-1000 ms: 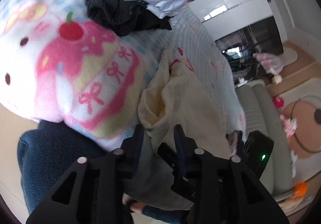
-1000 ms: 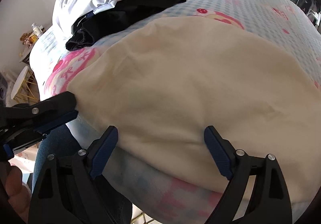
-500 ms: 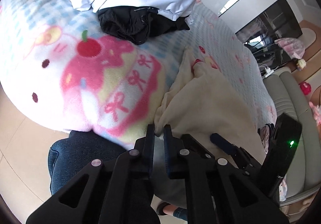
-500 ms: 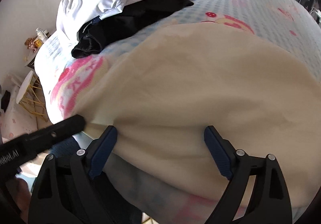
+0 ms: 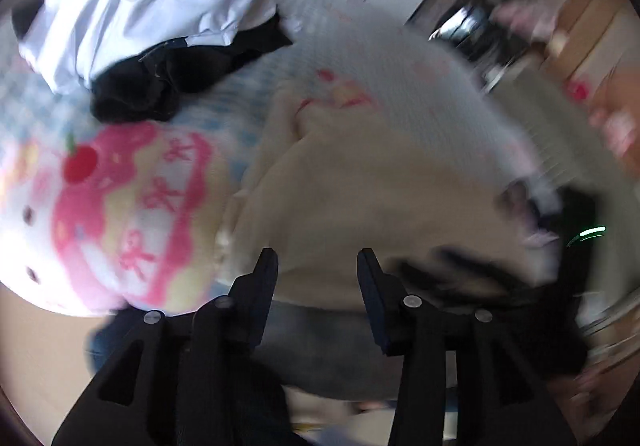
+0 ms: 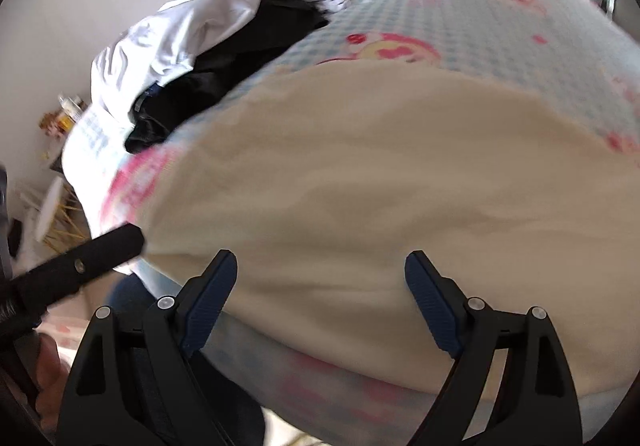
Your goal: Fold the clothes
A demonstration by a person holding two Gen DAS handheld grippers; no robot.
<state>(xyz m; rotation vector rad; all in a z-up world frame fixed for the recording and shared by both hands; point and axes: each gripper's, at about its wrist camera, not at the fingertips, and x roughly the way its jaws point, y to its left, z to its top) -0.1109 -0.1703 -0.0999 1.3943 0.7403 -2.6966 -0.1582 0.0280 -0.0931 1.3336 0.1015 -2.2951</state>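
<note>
**A:** Where does the cream garment [image 6: 380,182] lie for you?

**B:** Spread across the near edge of the bed [image 6: 480,6], its hem drooping over the side toward your knees. Beyond it, further up the bed, sit the black garment [image 6: 224,86] and the white garment [image 6: 160,42], heaped together and touching.

**A:** And your tools?

**B:** Your right tool [image 6: 320,278] hangs spread wide just over the cream garment's near hem, pinching nothing. Your left tool [image 5: 316,270] is also spread, empty, at the garment's left side. That view is smeared, so the cloth's folds there are hard to read.

**A:** What could go wrong?

**B:** The hem overhangs the bed; I'd judge a loose or one-layer pinch lets it slide off toward the floor. Pinch too deep and you may catch the patterned blanket [image 5: 120,206] underneath and drag it along.

**A:** Any containers?

**B:** None that I can make out around the garment; the clothes lie straight on the bed.
</note>
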